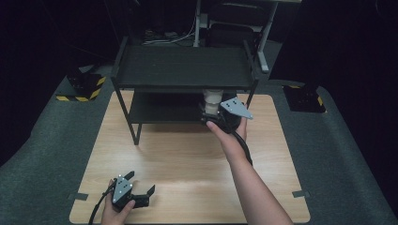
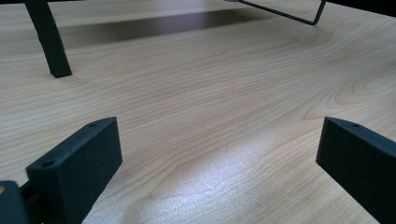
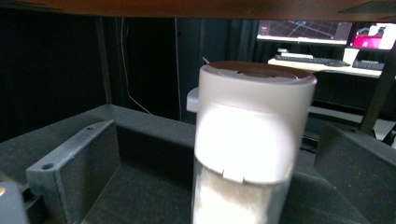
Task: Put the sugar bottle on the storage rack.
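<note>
From the high view, the right gripper reaches under the top board of the black shelf rack that stands along the counter's far edge, at the lower shelf's right end. A white-capped jar stands there, just in front of the gripper. The left gripper rests near the counter's near left corner, its fingers spread and holding nothing. Judging from this, the jar seems to be either just set on the lower shelf or about to be lifted off; which one cannot be told. The top board hides most of the lower shelf.

In the left gripper view, the two fingers stand wide apart over bare wood, with a rack leg beyond.

In the right gripper view, the jar stands upright on the dark shelf between the spread fingers, with clear gaps on both sides, so nothing is pinched. The jar's base is cut off at the bottom edge, and its pale contents are blurred.
</note>
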